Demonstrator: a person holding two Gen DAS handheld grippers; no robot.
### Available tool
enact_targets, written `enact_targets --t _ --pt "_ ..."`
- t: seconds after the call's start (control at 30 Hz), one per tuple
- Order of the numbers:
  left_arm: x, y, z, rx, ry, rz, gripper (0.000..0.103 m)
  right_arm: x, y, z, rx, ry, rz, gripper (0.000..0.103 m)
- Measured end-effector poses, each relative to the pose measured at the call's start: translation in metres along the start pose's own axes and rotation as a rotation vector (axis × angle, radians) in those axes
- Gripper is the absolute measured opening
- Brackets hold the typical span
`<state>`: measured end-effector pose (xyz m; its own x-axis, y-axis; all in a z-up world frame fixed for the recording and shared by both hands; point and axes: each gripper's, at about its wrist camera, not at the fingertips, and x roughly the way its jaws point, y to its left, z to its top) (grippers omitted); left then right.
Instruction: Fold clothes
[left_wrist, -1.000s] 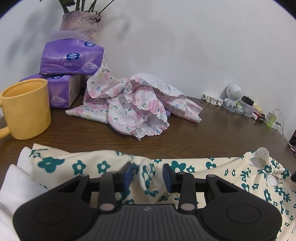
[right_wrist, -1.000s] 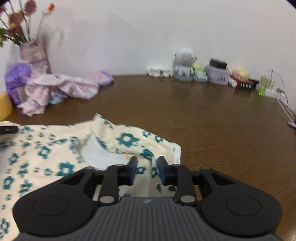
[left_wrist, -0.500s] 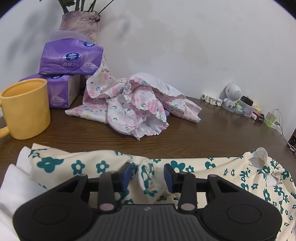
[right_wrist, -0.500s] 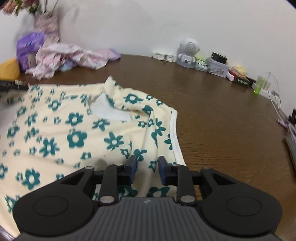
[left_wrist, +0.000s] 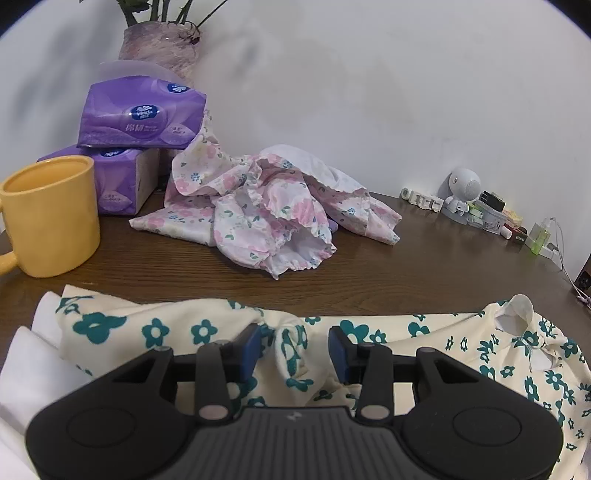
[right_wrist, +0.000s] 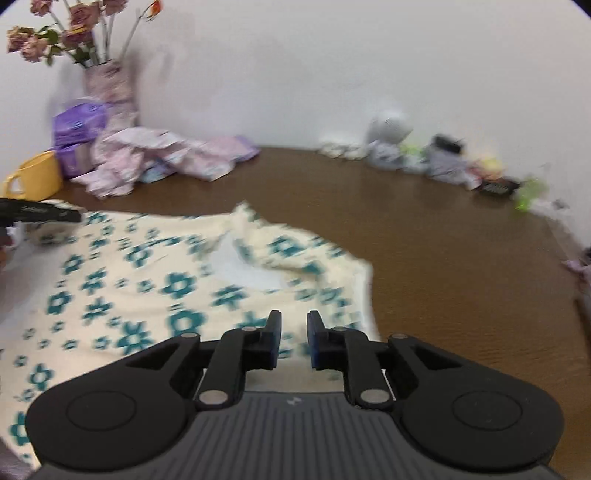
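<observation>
Between the spread jaws of the left gripper (left_wrist: 293, 349) a bunched ridge of the cream flowered garment (left_wrist: 461, 343) rises, not yet pinched. That garment stretches rightward across the table (left_wrist: 424, 273), its long axis crosswise to both grippers. At its far end the right gripper (right_wrist: 294, 339), jaws parted and grasping nothing, hovers above the hem corner, nearer that edge.

Brown wooden table (left_wrist: 424, 273) bears cream garment (left_wrist: 461, 339), pink clothes (left_wrist: 266, 218), mug (left_wrist: 50, 214).
</observation>
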<state>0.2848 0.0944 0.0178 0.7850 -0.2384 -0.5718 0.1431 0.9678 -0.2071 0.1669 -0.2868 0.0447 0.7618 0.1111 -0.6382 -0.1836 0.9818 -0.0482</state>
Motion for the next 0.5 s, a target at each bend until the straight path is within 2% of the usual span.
enact_targets --t 0.13,0.3,0.43,0.5 --pt "0.0 0.001 0.0 -0.005 -0.001 0.001 0.039 0.015 0.008 -0.011 -0.038 0.072 -0.013 0.013" --pt "-0.001 0.0 0.0 0.0 -0.001 0.005 0.039 0.012 0.004 -0.015 -0.024 0.088 -0.006 0.013" --pt "-0.006 -0.006 0.005 0.017 0.018 0.019 0.04 0.011 0.004 0.003 0.044 0.029 0.08 0.014" --pt "-0.011 -0.009 0.009 0.021 0.032 0.007 0.04 0.015 0.012 0.023 0.024 -0.007 0.11 0.015"
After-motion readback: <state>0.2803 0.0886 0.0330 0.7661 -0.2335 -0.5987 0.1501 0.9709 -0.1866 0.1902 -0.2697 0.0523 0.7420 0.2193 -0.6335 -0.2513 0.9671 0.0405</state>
